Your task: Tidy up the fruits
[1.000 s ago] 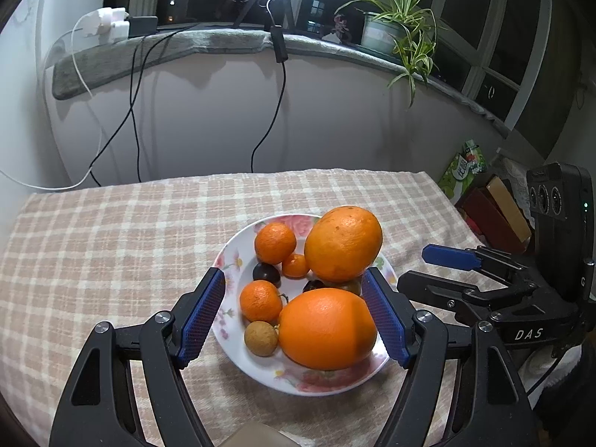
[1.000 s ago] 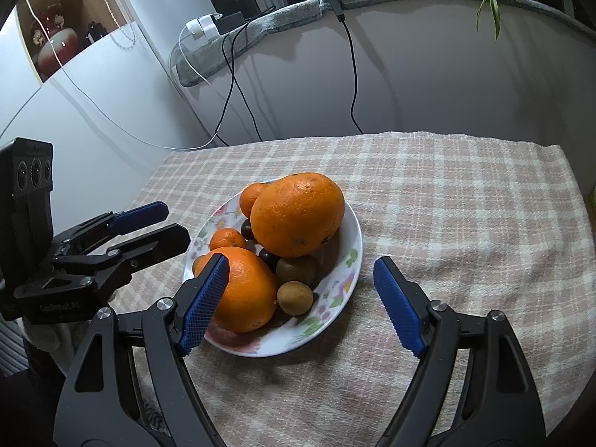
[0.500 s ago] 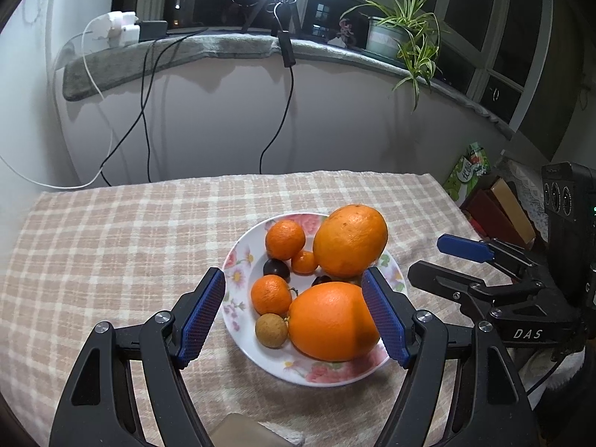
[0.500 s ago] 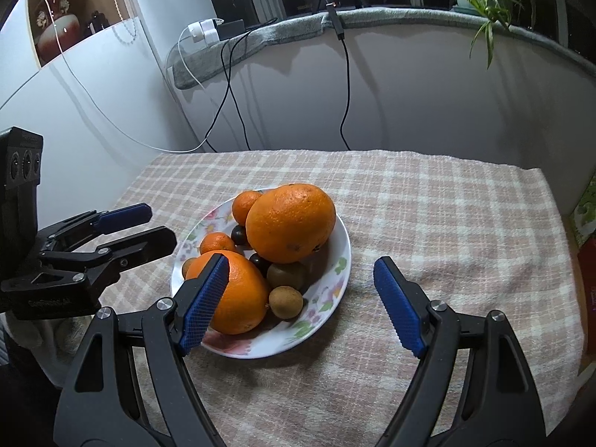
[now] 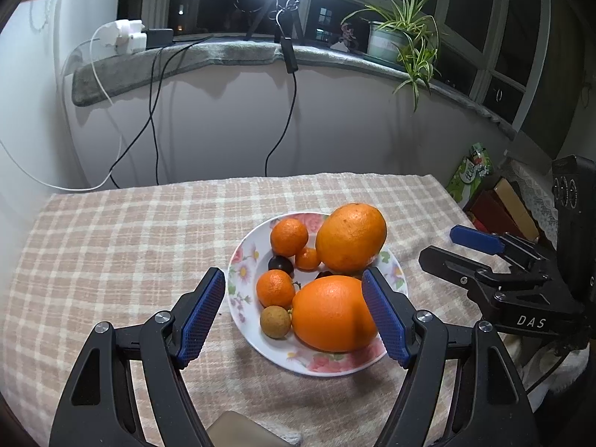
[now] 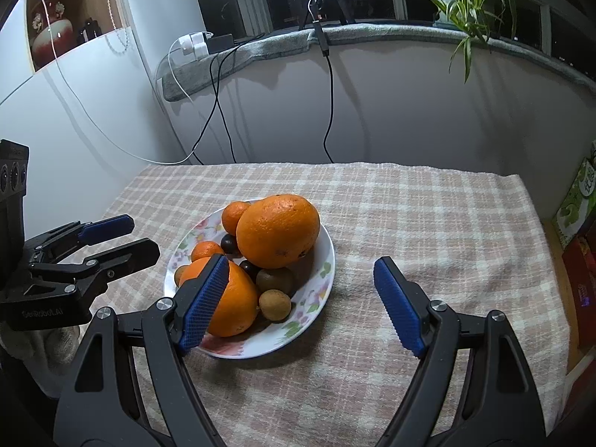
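Note:
A white flowered plate (image 5: 238, 272) (image 6: 320, 283) sits on the checked tablecloth, piled with fruit. Two large oranges (image 5: 350, 236) (image 5: 331, 314) lie on its right half, the far one also in the right wrist view (image 6: 277, 231). Small tangerines (image 5: 288, 236) (image 5: 275, 287), a dark plum (image 5: 280, 263), a brown longan (image 5: 275, 321) (image 6: 275, 304) and a kiwi (image 6: 275, 279) fill the gaps. My left gripper (image 5: 294, 314) hovers open in front of the plate's near side, holding nothing. My right gripper (image 6: 300, 303) is open over the plate's right edge, empty.
The checked tablecloth (image 5: 123, 246) (image 6: 428, 223) has free cloth left of and behind the plate. A wall with hanging cables (image 5: 287, 111) rises behind the table. Boxes and a green packet (image 5: 471, 177) stand off the right edge. A potted plant (image 5: 406, 37) sits on the sill.
Both views have tilted upward, so the plate sits lower and more of the window shows. In the right view the plate drifted right. Neither gripper's jaws changed, and no fruit moved.

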`<state>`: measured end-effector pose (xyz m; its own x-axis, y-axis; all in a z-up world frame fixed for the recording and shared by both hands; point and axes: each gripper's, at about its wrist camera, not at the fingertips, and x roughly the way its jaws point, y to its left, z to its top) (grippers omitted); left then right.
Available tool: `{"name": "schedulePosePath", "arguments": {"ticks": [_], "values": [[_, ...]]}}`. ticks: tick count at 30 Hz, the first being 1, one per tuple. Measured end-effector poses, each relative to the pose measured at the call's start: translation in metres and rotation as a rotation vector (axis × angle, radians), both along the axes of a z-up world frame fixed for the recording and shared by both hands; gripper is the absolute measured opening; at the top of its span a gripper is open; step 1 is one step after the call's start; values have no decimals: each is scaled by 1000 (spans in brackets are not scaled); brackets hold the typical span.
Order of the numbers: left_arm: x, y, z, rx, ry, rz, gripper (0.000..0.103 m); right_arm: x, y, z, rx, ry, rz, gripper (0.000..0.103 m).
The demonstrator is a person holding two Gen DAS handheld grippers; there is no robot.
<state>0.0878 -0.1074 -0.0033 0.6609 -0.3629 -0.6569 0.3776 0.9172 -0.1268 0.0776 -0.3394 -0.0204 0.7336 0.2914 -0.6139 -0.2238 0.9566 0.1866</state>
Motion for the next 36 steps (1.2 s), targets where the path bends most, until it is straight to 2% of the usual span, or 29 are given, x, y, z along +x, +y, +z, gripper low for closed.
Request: {"name": "schedulePosePath", "arguments": {"ticks": [3,7,8,22,36], "values": [[-4,3,1,-2,-7,9,76,-4,3,4,-26,-14,-12,83],[-9,8,3,-5,-16,18,76,-13,5,11,-44,-48,-34,99],[-10,9,4,-6,-18,20,76,-15,6,13,-47,-57,-36,100],[-28,22,3,9,-42,57,77,-39,16,28,-110,-134,-97,101],[-35,26,2,6,-45,71,78,-46,23,29,-154,-159,-122,102]]}}
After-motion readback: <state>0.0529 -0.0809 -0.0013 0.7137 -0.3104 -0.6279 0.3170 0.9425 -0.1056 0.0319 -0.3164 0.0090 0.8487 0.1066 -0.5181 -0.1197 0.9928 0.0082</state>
